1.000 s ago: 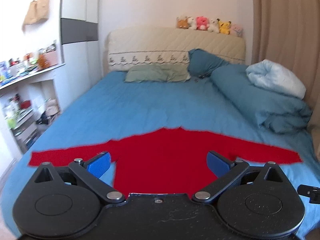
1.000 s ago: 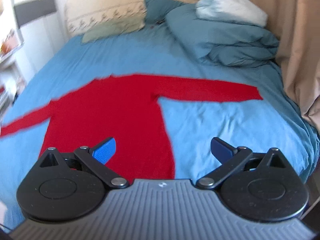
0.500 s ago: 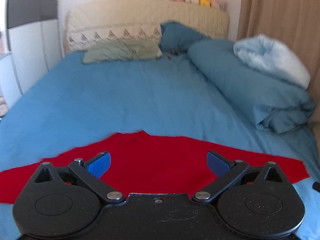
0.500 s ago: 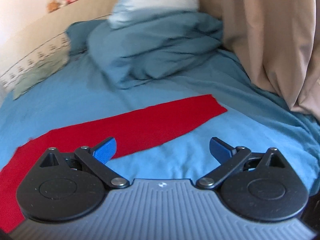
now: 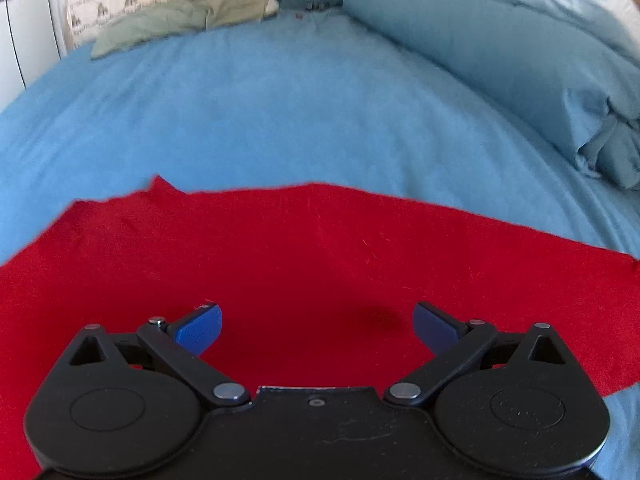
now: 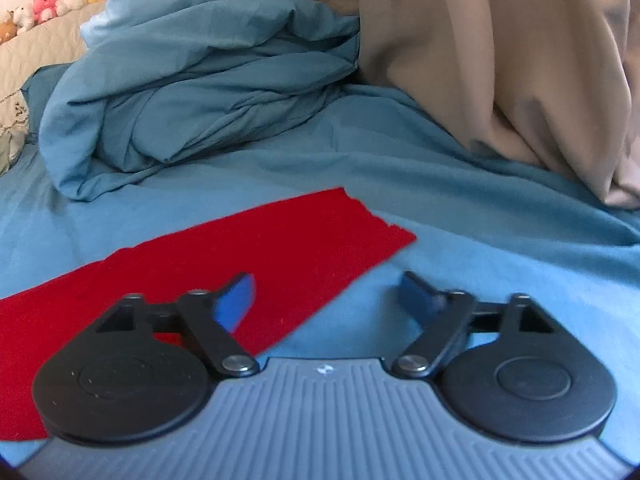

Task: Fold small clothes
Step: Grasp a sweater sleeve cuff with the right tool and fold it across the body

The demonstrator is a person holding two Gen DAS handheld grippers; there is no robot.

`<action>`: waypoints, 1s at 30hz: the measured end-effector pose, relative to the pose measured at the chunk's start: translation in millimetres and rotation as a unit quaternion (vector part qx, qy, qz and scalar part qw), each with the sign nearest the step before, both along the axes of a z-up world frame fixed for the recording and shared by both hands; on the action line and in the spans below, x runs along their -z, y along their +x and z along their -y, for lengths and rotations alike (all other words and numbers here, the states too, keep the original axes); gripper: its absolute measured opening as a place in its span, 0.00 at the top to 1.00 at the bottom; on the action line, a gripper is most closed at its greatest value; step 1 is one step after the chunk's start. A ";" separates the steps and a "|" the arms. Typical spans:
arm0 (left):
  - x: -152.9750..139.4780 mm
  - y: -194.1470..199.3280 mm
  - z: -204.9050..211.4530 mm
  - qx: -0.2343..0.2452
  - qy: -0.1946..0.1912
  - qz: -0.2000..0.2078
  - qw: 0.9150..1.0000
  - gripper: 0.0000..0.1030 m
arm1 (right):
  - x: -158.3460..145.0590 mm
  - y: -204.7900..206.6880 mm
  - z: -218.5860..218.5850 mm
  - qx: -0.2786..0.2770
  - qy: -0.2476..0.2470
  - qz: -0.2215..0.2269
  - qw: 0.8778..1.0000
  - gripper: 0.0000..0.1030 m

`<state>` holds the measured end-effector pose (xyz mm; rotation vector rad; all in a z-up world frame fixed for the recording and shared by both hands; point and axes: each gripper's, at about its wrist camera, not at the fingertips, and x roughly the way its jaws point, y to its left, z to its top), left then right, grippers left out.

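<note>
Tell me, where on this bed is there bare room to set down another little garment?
Bare blue sheet stretches between the red long-sleeved top and the green pillow. Another free strip lies past the red sleeve's end, towards the beige curtain. The side holding the bunched teal duvet is crowded.

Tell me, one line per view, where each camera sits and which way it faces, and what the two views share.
Left wrist: sits on the left gripper, low over the red top, facing the headboard; its open blue fingers show.
Right wrist: sits on the right gripper, facing the sleeve end, duvet and curtain; its open fingers show.
Shared: the red top, blue sheet, duvet.
</note>
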<state>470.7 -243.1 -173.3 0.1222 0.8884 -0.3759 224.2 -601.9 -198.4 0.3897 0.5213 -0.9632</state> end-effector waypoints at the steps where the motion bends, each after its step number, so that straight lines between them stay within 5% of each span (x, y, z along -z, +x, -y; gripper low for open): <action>1: 4.0 3.4 3.0 -0.002 0.003 -0.014 1.000 0.00 | 1.0 3.1 1.1 0.003 -0.001 -0.008 1.000 0.27; 5: 14.2 11.6 15.4 0.010 0.033 -0.026 0.999 0.00 | -2.5 15.4 4.1 0.008 -0.001 -0.036 0.999 0.51; 10: 13.9 23.9 8.7 0.008 0.022 -0.061 0.998 0.00 | -17.4 32.9 6.9 0.006 0.021 -0.062 0.998 0.78; 16: -9.3 34.4 -12.8 0.014 -0.012 -0.096 0.995 0.00 | -68.6 57.3 -19.1 -0.065 0.021 -0.010 0.998 0.80; 20: -41.6 37.1 -65.9 -0.009 -0.027 -0.078 0.997 0.00 | -123.0 88.5 -71.6 -0.152 0.018 0.049 0.987 0.81; 25: -76.4 39.3 -151.4 -0.050 -0.041 -0.053 0.996 0.00 | -169.9 141.9 -174.3 -0.308 0.040 0.113 0.944 0.81; 30: -76.2 33.5 -231.7 -0.100 -0.033 -0.030 0.994 0.00 | -141.5 196.6 -303.6 -0.475 0.060 0.099 0.873 0.81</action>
